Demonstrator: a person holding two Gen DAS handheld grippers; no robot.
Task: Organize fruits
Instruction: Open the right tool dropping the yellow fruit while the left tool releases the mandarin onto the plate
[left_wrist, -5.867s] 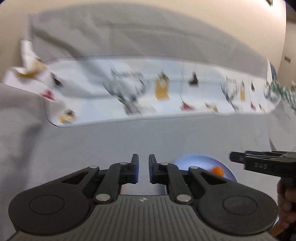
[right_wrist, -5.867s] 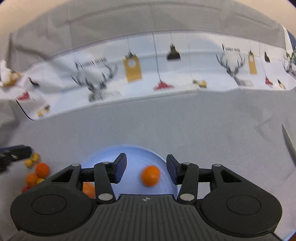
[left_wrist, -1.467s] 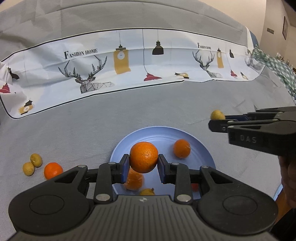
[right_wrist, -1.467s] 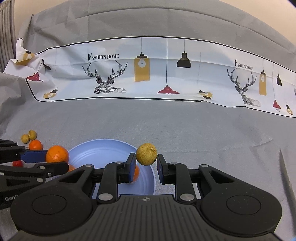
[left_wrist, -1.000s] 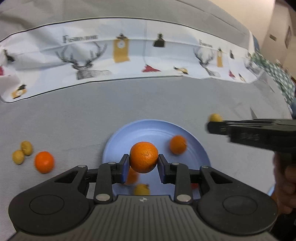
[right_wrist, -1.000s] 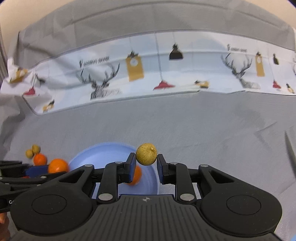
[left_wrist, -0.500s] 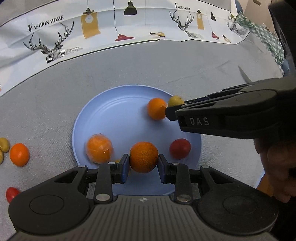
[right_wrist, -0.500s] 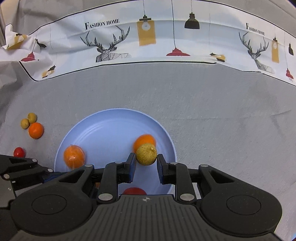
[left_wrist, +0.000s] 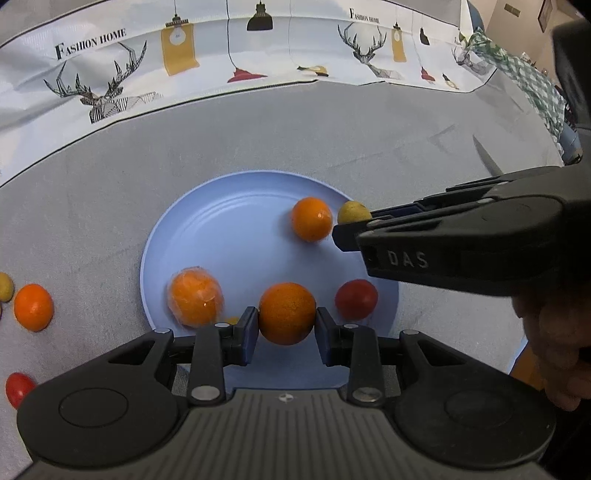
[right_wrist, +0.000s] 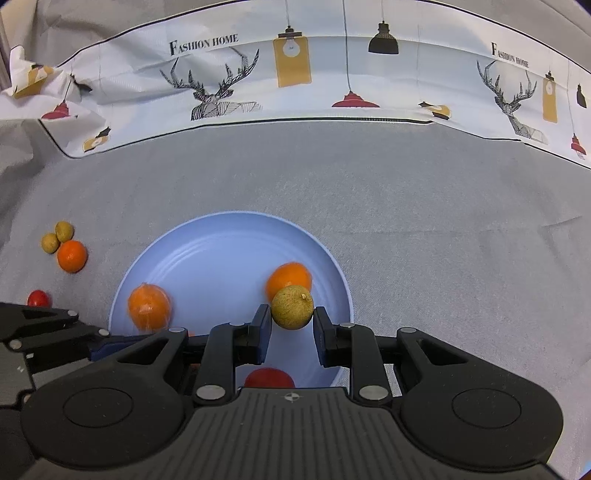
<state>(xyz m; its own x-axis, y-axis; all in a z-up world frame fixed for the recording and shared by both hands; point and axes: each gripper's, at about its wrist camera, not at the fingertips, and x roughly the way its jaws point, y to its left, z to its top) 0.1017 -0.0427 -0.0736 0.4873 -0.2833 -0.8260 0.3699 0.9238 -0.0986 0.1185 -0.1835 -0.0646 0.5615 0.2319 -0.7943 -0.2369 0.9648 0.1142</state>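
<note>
Left gripper (left_wrist: 287, 334): jaws pinching a round, pebbled orange (left_wrist: 287, 313) over the near part of the plate (left_wrist: 229, 221). Whether the orange touches the plate cannot be told.

Right gripper (right_wrist: 291, 330): jaws set against a small, dull yellow-green fruit (right_wrist: 292, 306) with a rough skin and a stem nub; the left pad touches it, while a slight gap may show at the right pad. It sits over the plate's (right_wrist: 221, 236) right side, just in front of a mandarin (right_wrist: 289, 277).

The plate is pale blue, round and smooth, with faint concentric rings, on a grey woven cloth (right_wrist: 424, 221) covering the bench.

Left view only: the right gripper (left_wrist: 341, 230) from the side, body embossed "DAS", with a hand (left_wrist: 554, 347) behind it; the yellow fruit (left_wrist: 352, 212) at its tip beside the mandarin (left_wrist: 311, 218); a glossy tomato (left_wrist: 356, 299) fully visible on the plate; a knife tip (left_wrist: 487, 157) on the cloth at right; a green checked fabric (left_wrist: 532, 85) at far right.

Right view only: two small yellow fruits (right_wrist: 57, 236) touching a loose mandarin (right_wrist: 72, 256) on the cloth left of the plate, and the left gripper's side (right_wrist: 55, 332) at lower left.

Both views: an orange in clear wrap (left_wrist: 195, 297) on the plate's left, a loose tomato (right_wrist: 38, 298) on the cloth, and a printed sheet (right_wrist: 295, 74) with deer and lamps along the back.
</note>
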